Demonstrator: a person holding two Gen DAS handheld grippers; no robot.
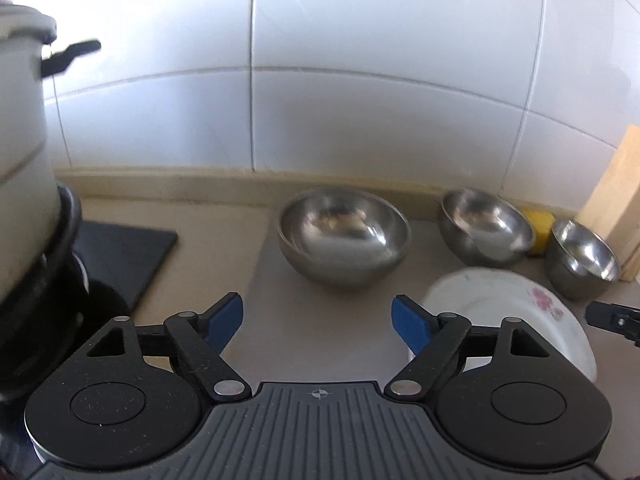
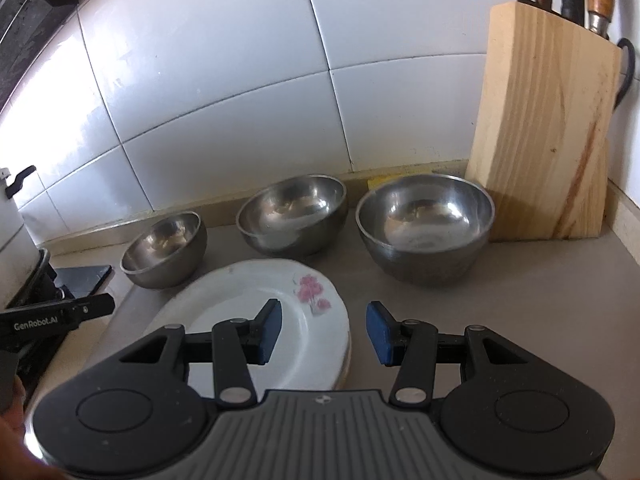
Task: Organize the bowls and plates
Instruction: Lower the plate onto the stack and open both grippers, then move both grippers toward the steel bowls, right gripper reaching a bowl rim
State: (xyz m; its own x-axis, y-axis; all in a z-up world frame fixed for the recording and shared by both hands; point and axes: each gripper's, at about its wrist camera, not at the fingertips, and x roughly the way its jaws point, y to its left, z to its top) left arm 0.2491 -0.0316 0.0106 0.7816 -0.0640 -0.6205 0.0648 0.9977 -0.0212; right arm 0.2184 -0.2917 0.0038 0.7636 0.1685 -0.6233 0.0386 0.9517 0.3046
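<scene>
two gaping grippers, left gripper [image 1: 318,322] and right gripper [image 2: 324,330], partly hide the plate [image 2: 256,300].

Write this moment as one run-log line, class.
left gripper: open, empty | right gripper: open, over floral plate rim | three steel bowls unstacked by wall | knife block right

The pot [image 1: 20,140] is cut off by the frame's left edge.
</scene>
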